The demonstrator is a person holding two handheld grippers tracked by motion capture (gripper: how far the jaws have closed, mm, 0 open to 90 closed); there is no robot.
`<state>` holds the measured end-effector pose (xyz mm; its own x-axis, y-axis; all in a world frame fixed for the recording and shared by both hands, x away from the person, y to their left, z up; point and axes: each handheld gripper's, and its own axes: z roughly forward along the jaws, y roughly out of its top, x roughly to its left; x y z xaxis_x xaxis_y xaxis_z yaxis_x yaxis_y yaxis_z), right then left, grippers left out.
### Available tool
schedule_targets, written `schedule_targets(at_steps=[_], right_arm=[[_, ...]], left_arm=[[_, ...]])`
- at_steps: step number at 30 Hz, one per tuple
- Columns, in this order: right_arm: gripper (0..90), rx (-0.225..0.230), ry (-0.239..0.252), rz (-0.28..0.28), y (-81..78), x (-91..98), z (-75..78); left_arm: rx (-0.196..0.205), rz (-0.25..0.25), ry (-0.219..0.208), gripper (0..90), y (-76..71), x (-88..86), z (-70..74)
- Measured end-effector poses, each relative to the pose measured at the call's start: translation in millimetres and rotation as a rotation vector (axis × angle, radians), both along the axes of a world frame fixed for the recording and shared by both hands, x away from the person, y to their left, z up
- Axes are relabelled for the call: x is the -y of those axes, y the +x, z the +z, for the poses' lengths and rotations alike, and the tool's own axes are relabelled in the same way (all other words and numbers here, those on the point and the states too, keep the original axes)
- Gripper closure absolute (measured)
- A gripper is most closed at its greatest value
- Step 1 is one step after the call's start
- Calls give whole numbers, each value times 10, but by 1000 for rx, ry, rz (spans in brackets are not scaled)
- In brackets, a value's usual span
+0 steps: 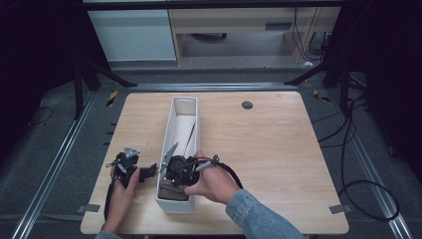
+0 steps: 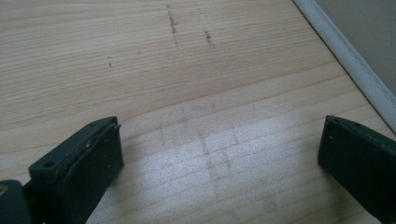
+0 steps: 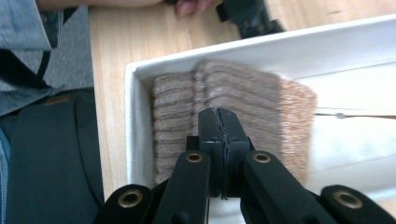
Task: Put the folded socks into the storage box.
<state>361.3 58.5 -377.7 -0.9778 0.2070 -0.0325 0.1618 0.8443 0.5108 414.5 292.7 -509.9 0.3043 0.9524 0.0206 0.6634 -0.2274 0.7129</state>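
A stack of brown ribbed pads (image 3: 219,100), cloth or cork by the look, is seen at the near end of a long white bin (image 1: 175,201), lower centre of the high view; the same stack (image 1: 173,191) is partly hidden there under the right hand-held gripper (image 1: 180,169). In the right gripper view the jaws of that hand-held gripper (image 3: 219,123) are pressed flat together over the top of the stack, and whether anything thin is pinched between them cannot be told.

A thin stick-like item (image 1: 190,137) is seen leaning inside the bin, mid-frame, farther back.

The left hand-held gripper (image 1: 130,169) is held low over the counter (image 1: 278,149) just left of the bin; in the left gripper view its jaws are spread wide over bare wood, nothing between them, with the bin's white wall (image 2: 359,70) at upper right.

Risks, as judged:
- With the jaws closed, the stack is likely just pushed or skewed rather than gripped.
- If only the top pad is pinched, it may slip out or drag its neighbours.
- The light bin may be shifted or tipped by a pull, since it is not braced by the left hand-held gripper.
- The stick may be knocked.
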Motion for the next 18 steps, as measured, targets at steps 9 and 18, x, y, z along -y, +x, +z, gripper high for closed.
schedule_targets(at_steps=[9,18], right_arm=[[898,11,55,-44,131,156,150],[502,62,94,-115,220,255,183]], left_arm=[[1,0,-1,0,2,0,-1],[0,-1,0,0,2,0,-1]])
